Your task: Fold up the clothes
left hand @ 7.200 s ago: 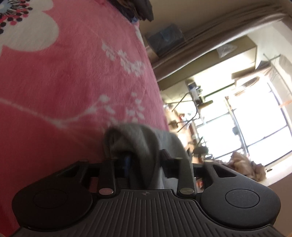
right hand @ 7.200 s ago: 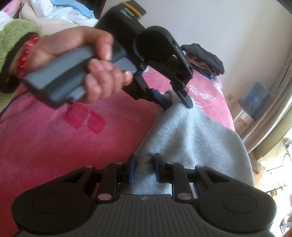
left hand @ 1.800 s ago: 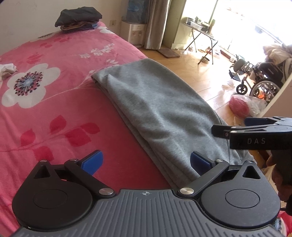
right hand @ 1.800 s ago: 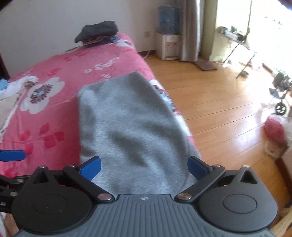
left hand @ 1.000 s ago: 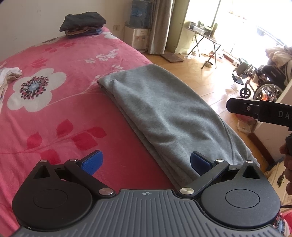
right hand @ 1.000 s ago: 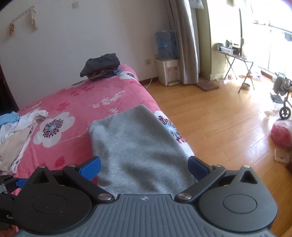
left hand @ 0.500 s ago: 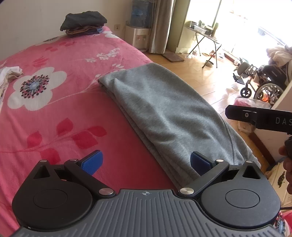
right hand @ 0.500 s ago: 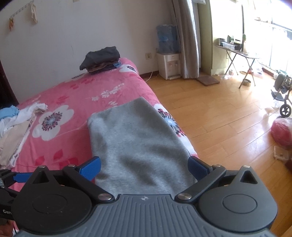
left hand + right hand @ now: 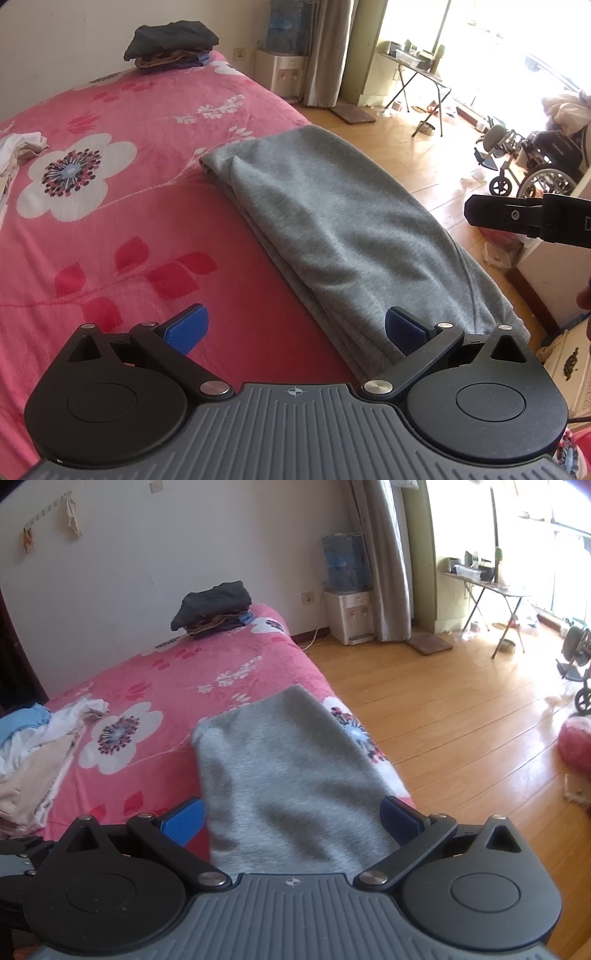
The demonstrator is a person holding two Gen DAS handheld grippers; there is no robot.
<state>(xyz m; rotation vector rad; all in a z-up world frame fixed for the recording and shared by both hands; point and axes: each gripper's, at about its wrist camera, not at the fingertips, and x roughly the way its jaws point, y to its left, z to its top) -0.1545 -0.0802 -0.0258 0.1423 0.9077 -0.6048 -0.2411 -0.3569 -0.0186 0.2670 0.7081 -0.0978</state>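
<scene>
Right gripper (image 9: 291, 821) has risen; both jaws released above grey garment (image 9: 343, 229); perhaps unfolded clothes (image 9: 33, 753) left.

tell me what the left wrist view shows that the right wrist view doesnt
Only the left wrist view shows the right gripper's black arm reaching in from the right, and a wheelchair by the bright window. Only the right wrist view shows the heap of unfolded clothes at the bed's left side and the items hung on the wall. Both show the folded grey garment on the pink floral blanket, the dark folded stack and the water dispenser.
</scene>
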